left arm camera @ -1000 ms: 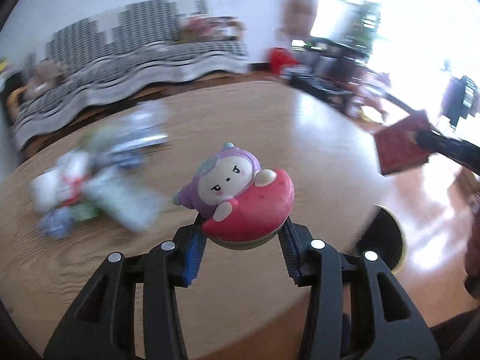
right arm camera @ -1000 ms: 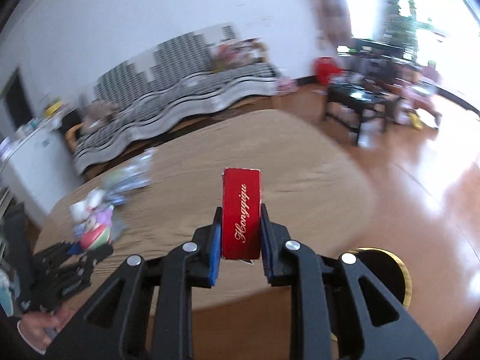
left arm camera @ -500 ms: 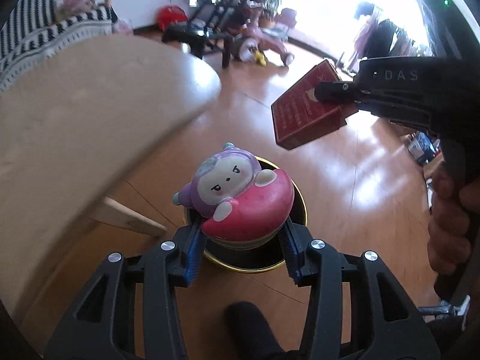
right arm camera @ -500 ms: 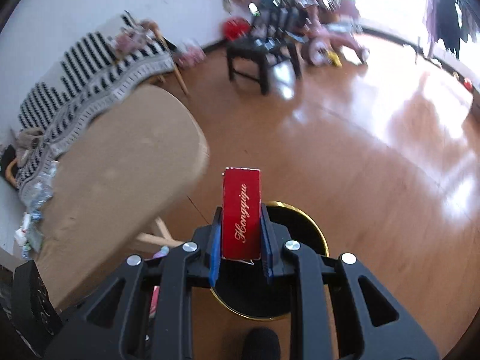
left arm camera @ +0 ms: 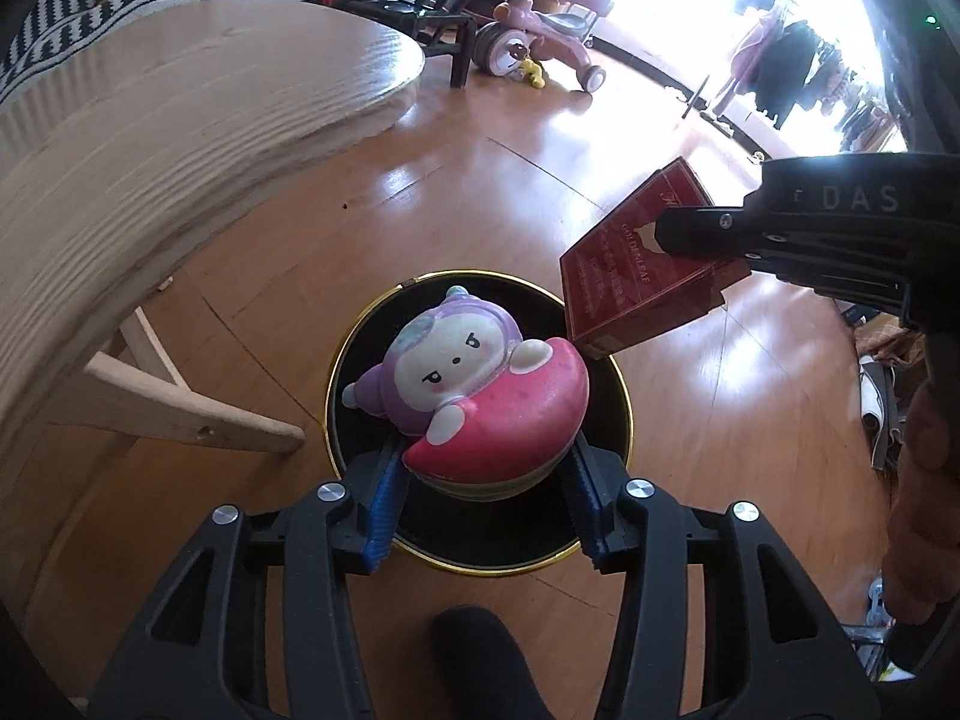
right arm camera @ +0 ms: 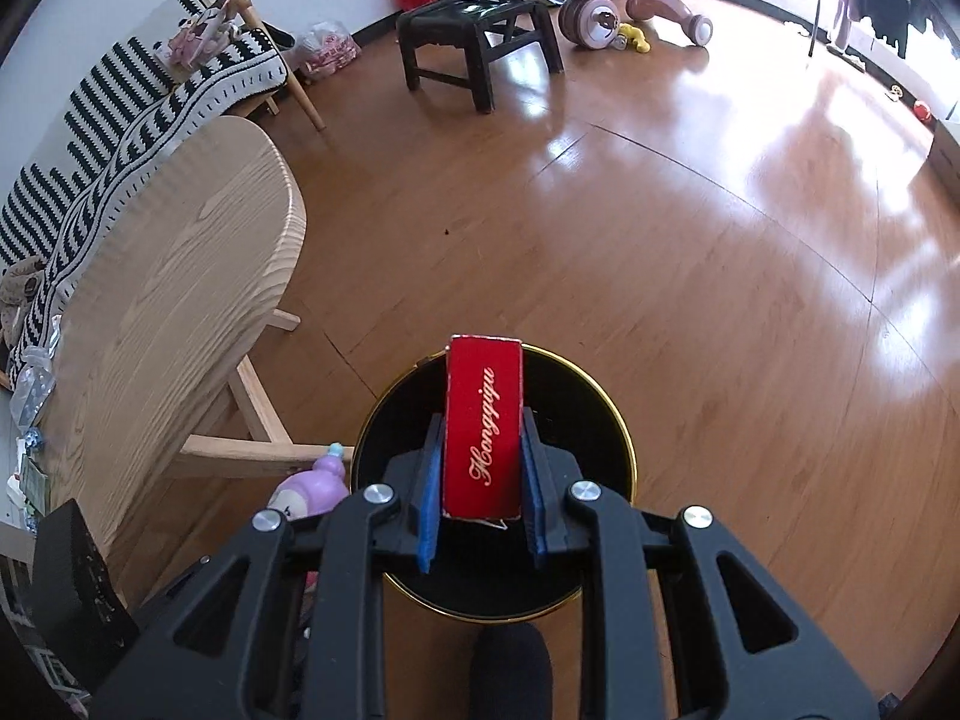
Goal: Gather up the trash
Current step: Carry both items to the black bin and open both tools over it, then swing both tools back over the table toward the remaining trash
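Note:
A pink and purple squishy toy (left arm camera: 474, 396) sits tilted between the blue pads of my left gripper (left arm camera: 483, 510), whose jaws are opening. The pads still touch the toy's sides. It hangs right over a black bin with a gold rim (left arm camera: 330, 402) on the wooden floor. My right gripper (right arm camera: 483, 480) is shut on a red box (right arm camera: 483, 426) with gold lettering, held above the same bin (right arm camera: 624, 438). In the left wrist view the red box (left arm camera: 636, 288) hangs at the bin's right edge. The toy's head (right arm camera: 312, 489) shows at lower left in the right wrist view.
A round light-wood table (left arm camera: 150, 138) stands left of the bin, with wrappers on its far end (right arm camera: 30, 384). A dark foot (left arm camera: 480, 654) stands just before the bin. A black chair (right arm camera: 474, 36), a pink ride-on toy (right arm camera: 630, 6) and a striped sofa (right arm camera: 120, 114) stand farther off.
Both grippers swung from over the table down to the floor bin. The toy has tilted in the left jaws, which have widened a little. The red box is still clamped.

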`<state>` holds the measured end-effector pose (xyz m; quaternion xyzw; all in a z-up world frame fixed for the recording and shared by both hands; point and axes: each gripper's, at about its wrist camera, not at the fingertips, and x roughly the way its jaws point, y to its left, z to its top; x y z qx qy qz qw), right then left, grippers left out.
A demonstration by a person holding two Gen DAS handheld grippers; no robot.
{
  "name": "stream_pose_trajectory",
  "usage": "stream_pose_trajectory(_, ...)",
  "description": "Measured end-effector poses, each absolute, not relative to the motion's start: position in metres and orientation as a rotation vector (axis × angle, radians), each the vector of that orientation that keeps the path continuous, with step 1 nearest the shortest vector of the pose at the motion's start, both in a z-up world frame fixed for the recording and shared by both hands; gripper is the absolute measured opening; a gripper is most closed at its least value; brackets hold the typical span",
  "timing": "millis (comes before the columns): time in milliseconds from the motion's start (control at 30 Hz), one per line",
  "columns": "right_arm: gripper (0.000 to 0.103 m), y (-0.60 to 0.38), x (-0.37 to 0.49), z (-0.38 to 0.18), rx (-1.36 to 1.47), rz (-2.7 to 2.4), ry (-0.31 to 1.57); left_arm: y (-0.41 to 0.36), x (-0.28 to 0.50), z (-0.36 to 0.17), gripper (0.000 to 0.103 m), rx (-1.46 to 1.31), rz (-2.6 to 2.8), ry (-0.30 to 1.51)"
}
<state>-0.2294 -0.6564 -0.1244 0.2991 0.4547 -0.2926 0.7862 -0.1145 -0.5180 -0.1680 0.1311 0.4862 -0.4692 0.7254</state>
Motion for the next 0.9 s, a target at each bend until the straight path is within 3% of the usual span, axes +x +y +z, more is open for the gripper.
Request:
stream_pose_trajectory(33,0.025,-0.658,-0.229,-0.126,0.646,-0.633,0.980,-0.520,-0.114,-0.167,0.051,0.289,-1.032,1.073)
stream_pose_trajectory(67,0.037,-0.660,-0.228,-0.126,0.650,-0.641,0.986,-0.521,-0.114,-0.168,0.055,0.288,-1.029,1.069)
stream_pose_trajectory(100,0.063,-0.661,-0.228,-0.126,0.658,-0.654,0.985,-0.523,-0.114,-0.168,0.065,0.285,-1.035,1.063)
stream_pose_trajectory(167,0.078,-0.662,-0.232,-0.122,0.668,-0.677,0.945,-0.522,-0.117,-0.168,0.079,0.281,-1.025,1.044)
stream_pose_trajectory(333,0.078,-0.653,-0.232,-0.099,0.649,-0.702,0.883,-0.515,-0.113,-0.160,0.080,0.241,-1.029,1.054)
stream_pose_trajectory(467,0.082,-0.631,-0.224,-0.068,0.594,-0.675,0.820,-0.493,-0.112,-0.139,0.089,0.205,-1.038,1.023)
stream_pose_trajectory(567,0.086,-0.608,-0.208,-0.046,0.572,-0.621,0.766,-0.467,-0.106,-0.119,0.091,0.165,-1.028,1.022)
stream_pose_trajectory(700,0.089,-0.556,-0.174,-0.023,0.515,-0.511,0.727,-0.412,-0.092,-0.083,0.093,0.165,-0.977,0.969)
stream_pose_trajectory(900,0.092,-0.459,-0.120,0.001,0.429,-0.321,0.698,-0.264,-0.044,-0.039,0.095,0.217,-0.702,0.860)
